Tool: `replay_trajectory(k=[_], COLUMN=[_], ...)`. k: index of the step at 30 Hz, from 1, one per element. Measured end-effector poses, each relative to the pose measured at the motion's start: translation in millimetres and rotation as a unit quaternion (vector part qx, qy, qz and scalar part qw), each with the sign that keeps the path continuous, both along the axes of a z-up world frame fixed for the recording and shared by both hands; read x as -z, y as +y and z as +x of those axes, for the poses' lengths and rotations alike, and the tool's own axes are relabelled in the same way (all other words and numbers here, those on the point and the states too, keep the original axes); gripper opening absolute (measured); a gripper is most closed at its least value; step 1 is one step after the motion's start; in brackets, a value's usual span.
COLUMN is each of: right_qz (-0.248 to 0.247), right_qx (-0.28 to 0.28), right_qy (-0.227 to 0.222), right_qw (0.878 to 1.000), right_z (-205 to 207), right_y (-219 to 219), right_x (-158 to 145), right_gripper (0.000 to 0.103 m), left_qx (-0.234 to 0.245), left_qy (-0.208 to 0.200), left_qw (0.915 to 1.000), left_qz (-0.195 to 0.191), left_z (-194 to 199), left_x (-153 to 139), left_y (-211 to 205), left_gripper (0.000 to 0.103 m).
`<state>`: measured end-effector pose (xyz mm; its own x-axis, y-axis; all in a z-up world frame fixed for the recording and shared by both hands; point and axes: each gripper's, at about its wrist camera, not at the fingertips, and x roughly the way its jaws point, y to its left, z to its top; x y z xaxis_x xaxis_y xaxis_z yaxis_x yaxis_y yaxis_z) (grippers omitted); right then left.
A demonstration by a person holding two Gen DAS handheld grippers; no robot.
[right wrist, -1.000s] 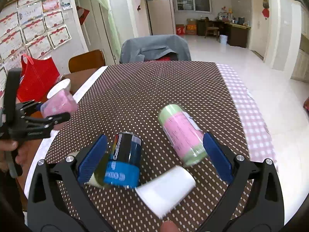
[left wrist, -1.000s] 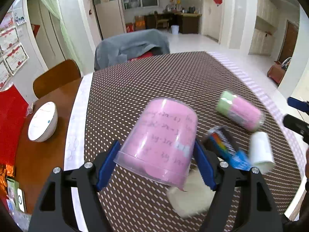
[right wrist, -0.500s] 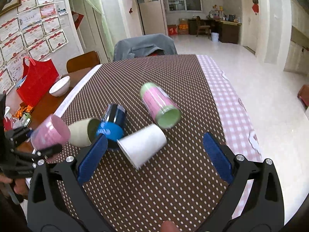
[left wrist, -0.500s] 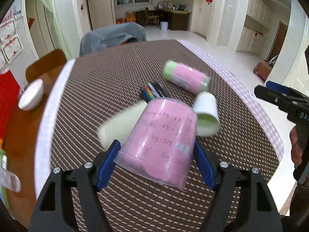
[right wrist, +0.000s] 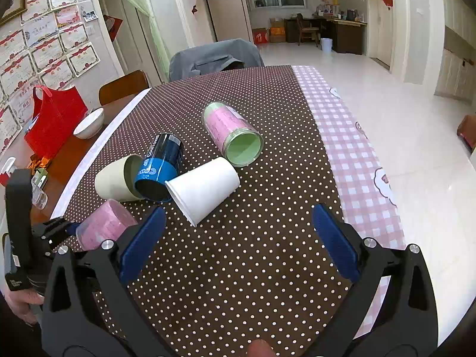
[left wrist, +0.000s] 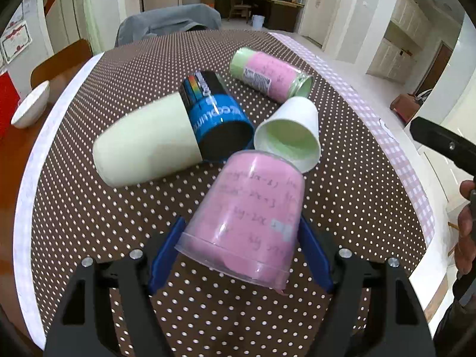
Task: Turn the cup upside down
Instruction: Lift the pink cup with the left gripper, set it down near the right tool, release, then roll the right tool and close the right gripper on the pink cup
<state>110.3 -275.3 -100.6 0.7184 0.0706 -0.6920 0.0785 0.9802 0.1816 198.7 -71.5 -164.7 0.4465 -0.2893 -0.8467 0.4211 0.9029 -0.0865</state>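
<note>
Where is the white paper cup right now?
The white paper cup lies on its side on the dotted tablecloth, mid-frame in the right wrist view, between the blue can and the green-and-pink cup.

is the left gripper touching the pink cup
Touching. The left wrist view shows the left gripper with both blue pads pressed against opposite sides of the pink cup, which is held tilted above the dotted tablecloth.

toppled cups (right wrist: 202, 189) ahead, bare tablecloth (right wrist: 253, 267) nearer
</note>
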Motion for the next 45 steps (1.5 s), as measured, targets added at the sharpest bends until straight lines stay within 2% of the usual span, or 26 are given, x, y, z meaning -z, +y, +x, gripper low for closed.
replay_trajectory(k=[8, 10, 11, 15, 23, 33, 45], right_qz=[0.006, 0.007, 0.009, 0.024, 0.053, 0.050, 0.042], right_qx=[-0.006, -0.006, -0.007, -0.012, -0.030, -0.036, -0.057], right_qy=[0.011, 0.012, 0.014, 0.020, 0.034, 0.032, 0.038], right_qw=[1.000, 1.000, 1.000, 0.999, 0.998, 0.998, 0.997], right_z=[-3, -3, -4, -3, -2, -7, -14], right_y=[4, 5, 5, 9, 25, 51, 84], right_x=[9, 11, 12, 14, 15, 6, 3], right_gripper=[0.097, 0.097, 0.097, 0.097, 0.097, 0.097, 0.097], left_qx=[-0.022, -0.021, -0.021, -0.024, -0.060, -0.103, -0.139], left_qy=[0.013, 0.005, 0.002, -0.016, -0.055, -0.101, -0.139], left_qw=[0.9995, 0.9997, 0.9996, 0.9995, 0.9967, 0.9894, 0.9799], left_qz=[0.016, 0.015, 0.016, 0.009, 0.001, -0.011, -0.031], left_z=[-3, -6, -7, -20, -40, -68, -102], left_x=[22, 23, 22, 13, -14, -41, -58], left_y=[-3, -4, -4, -1, 21, 55, 90], left_gripper=[0.077, 0.085, 0.086, 0.088, 0.089, 0.089, 0.089])
